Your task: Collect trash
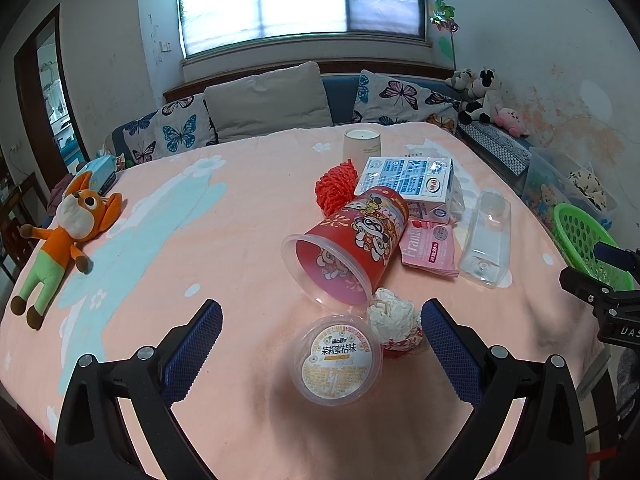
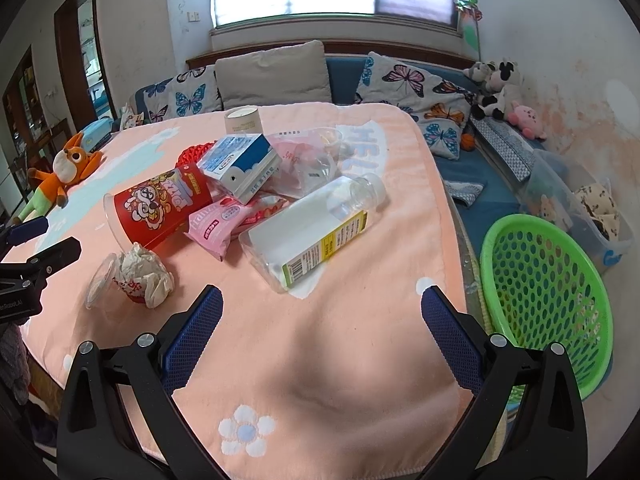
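Observation:
Trash lies on the pink blanket [image 1: 224,240]: a small clear tub [image 1: 337,360] with a yellow label, a crumpled white paper [image 1: 390,318], a fallen red snack cup [image 1: 352,240], a pink wrapper [image 1: 430,248], a blue milk carton [image 1: 408,182] and a clear bottle [image 2: 316,224]. My left gripper [image 1: 320,354] is open, its fingers on either side of the tub. My right gripper [image 2: 320,338] is open and empty above the blanket, just short of the bottle. The green basket [image 2: 548,296] stands to its right, beside the bed.
An orange plush fox [image 1: 68,232] lies at the blanket's left. A red net ball [image 1: 336,186] and a paper cup [image 1: 362,142] sit behind the carton. Butterfly cushions [image 1: 176,128] and plush toys [image 1: 484,96] line the back. A clear storage box [image 2: 580,200] stands by the wall.

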